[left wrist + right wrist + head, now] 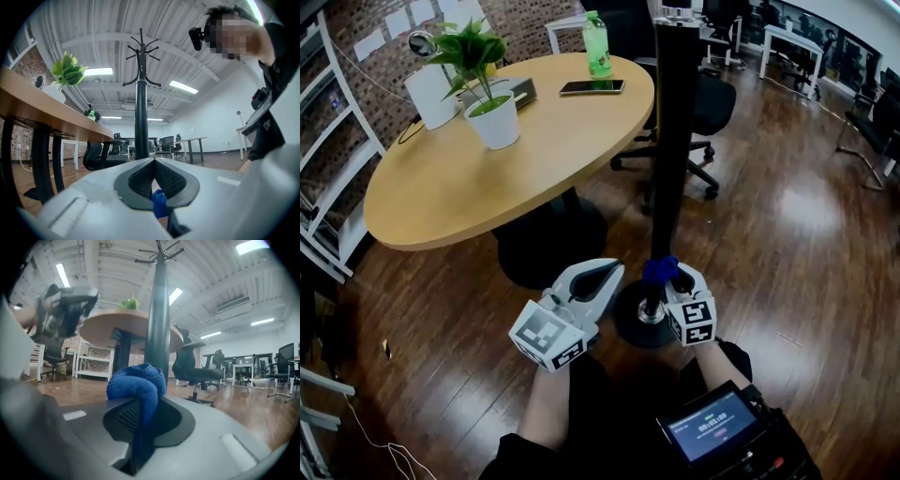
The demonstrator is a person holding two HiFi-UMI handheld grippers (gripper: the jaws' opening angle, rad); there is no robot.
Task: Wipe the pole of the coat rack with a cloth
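Observation:
The coat rack's black pole [673, 141] rises from a round dark base [630, 323] on the wooden floor. My right gripper [668, 279] is low down against the foot of the pole, shut on a bunched blue cloth [660, 270]. In the right gripper view the cloth [138, 385] bulges out of the right gripper [144, 401], with the pole [158, 324] just behind it. My left gripper [602, 277] hovers just left of the base, shut and holding nothing. In its own view the left gripper [154, 161] points up along the pole [141, 117], and a scrap of the blue cloth [158, 202] shows below the jaws.
A round wooden table [441, 197] stands left of the pole, carrying a potted plant [487, 94], a green bottle [597, 47] and a phone [592, 87]. A black office chair [708, 103] sits behind the pole. White shelving [323, 178] lines the left wall.

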